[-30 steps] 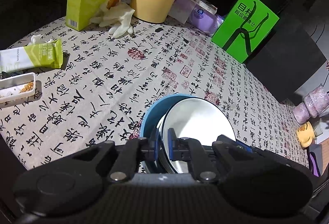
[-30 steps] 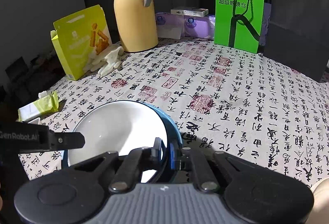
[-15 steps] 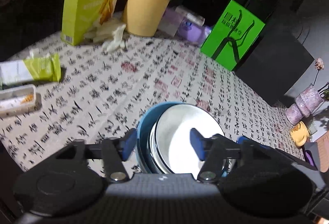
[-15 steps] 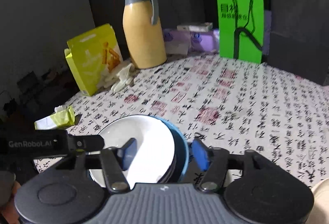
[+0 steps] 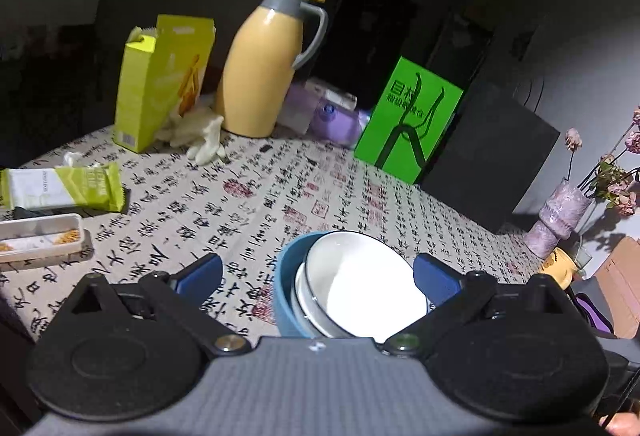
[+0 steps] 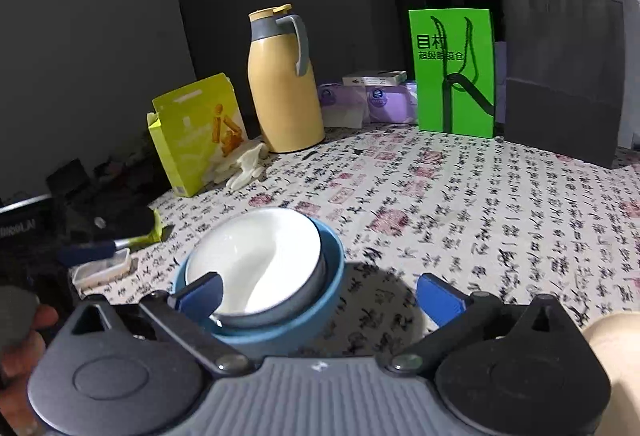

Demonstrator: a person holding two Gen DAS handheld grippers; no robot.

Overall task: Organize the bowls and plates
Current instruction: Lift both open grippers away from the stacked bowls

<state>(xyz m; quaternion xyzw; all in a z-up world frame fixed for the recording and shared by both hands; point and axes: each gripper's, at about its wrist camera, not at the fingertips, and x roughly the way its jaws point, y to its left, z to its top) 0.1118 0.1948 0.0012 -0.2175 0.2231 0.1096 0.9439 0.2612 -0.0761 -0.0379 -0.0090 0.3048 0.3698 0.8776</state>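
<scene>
**Both grippers released; bowl stack left standing on the table**

Since the earlier frames, both grippers have let go of the bowl rims they were clamping, and each has drawn back from the stack. The left gripper (image 5: 316, 272) has just been opening and now stands fully spread, its blue pads (image 5: 200, 274) clear of the bowls on either side. The right gripper (image 6: 320, 294) has likewise just been opening and is spread wide, touching nothing.

The white bowl (image 6: 256, 256) sits nested inside the blue bowl (image 6: 320, 320), tilted slightly within it. In the left wrist view a second white rim shows beneath the top one. The stack rests on the calligraphy-print tablecloth (image 6: 480, 220), near the table's front edge.

Behind stand a yellow thermos jug (image 6: 282, 84), an opened yellow-green snack box (image 6: 196, 136), and a green paper bag (image 6: 454, 72), all well apart from the bowls.
</scene>
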